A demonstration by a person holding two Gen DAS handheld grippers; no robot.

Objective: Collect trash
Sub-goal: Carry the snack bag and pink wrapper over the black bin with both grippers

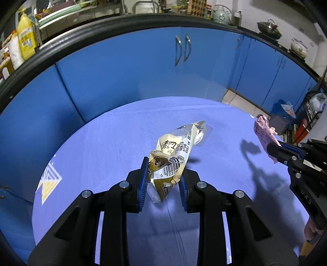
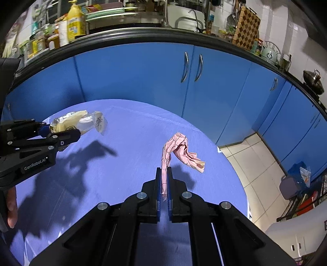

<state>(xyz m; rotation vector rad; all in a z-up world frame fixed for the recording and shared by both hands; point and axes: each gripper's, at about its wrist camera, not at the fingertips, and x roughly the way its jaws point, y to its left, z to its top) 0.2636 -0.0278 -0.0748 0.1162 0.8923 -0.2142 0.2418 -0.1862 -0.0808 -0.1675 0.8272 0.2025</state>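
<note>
My left gripper is shut on a crumpled cream and gold plastic wrapper with a barcode, held above the round table with the lilac-blue cloth. My right gripper is shut on a crumpled pink paper wrapper, also lifted off the cloth. In the right wrist view the left gripper comes in from the left edge with the cream wrapper sticking out of it. In the left wrist view the right gripper enters from the right with the pink wrapper.
Blue cabinet doors curve behind the table under a black countertop edge with bottles, a kettle and pots. Tiled floor lies to the right, with a small bin or stool and a rack beside it. A person's fingers show at the left.
</note>
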